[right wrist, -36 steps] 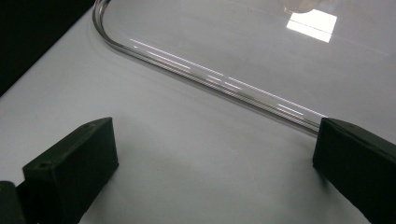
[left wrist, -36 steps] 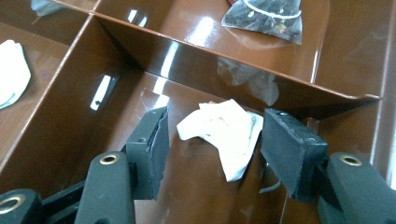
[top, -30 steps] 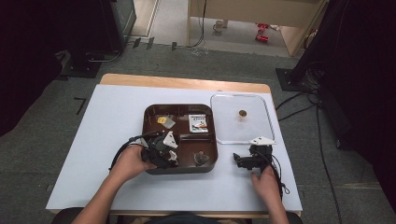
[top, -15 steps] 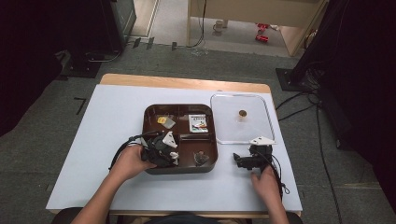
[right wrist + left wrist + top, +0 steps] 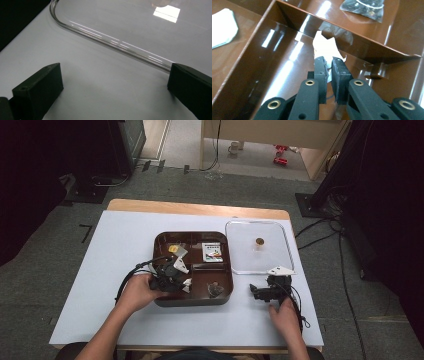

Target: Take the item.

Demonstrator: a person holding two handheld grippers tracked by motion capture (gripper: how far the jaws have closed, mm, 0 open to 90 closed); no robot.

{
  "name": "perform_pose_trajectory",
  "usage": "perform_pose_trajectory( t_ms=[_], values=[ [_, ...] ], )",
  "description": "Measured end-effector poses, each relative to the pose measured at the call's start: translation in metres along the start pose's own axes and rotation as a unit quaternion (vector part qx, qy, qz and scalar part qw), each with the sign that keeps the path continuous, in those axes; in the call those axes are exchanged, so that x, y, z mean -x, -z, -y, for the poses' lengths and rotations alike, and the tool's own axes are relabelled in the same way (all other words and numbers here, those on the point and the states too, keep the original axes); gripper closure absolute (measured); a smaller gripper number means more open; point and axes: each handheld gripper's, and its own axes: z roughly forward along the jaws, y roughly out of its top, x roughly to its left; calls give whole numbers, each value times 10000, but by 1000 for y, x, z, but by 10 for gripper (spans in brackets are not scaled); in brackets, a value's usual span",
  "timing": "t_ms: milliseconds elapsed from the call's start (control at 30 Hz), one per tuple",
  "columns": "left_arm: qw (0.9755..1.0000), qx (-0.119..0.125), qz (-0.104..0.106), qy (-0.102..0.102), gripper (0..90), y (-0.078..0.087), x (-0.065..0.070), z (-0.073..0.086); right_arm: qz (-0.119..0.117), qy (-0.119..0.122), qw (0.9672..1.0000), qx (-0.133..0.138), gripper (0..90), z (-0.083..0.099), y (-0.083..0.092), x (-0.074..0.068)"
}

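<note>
While the left gripper (image 5: 327, 61) works inside the brown tray (image 5: 162, 301), its jaws have just been closing and now pinch a white crumpled wrapper (image 5: 325, 46) between their pads. The wrapper projects just beyond the fingertips, against the divider wall (image 5: 352, 37) directly ahead of the jaws. The grip appears to take only the near edge of the piece, so a straight, slow lift is advisable before any sideways travel, lest the wall catch it. A dark packet (image 5: 364, 7) lies in the next compartment, beyond that wall, and should stay undisturbed. The right gripper (image 5: 115, 85) rests on the white table cover (image 5: 105, 75) with jaws spread wide and nothing between them; the clear tray (image 5: 112, 42) has its rim just ahead of its fingertips, a likely receiving place.
</note>
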Motion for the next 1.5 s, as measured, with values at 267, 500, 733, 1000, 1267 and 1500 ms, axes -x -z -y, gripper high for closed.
perform_pose_trajectory(
  t_ms=[267,500,733,1000,1267,1500],
  values=[
    [9998,105,30,160,843,10,-7,5,7,-2,10000,-2,0,0,0,0],
    [9990,310,29,314,843,22,-15,14,16,3,10000,1,0,0,0,-1],
    [9980,471,22,430,841,32,-20,23,11,-7,10000,1,0,0,0,-1],
    [9962,654,-23,573,841,43,-24,31,14,-5,10000,2,0,0,0,-1],
    [9938,836,-122,719,840,55,-28,41,-1,-15,10000,-4,0,0,0,0],
    [9917,946,-171,850,840,63,-32,48,-7,-19,10000,-9,0,0,0,0]
  ],
)
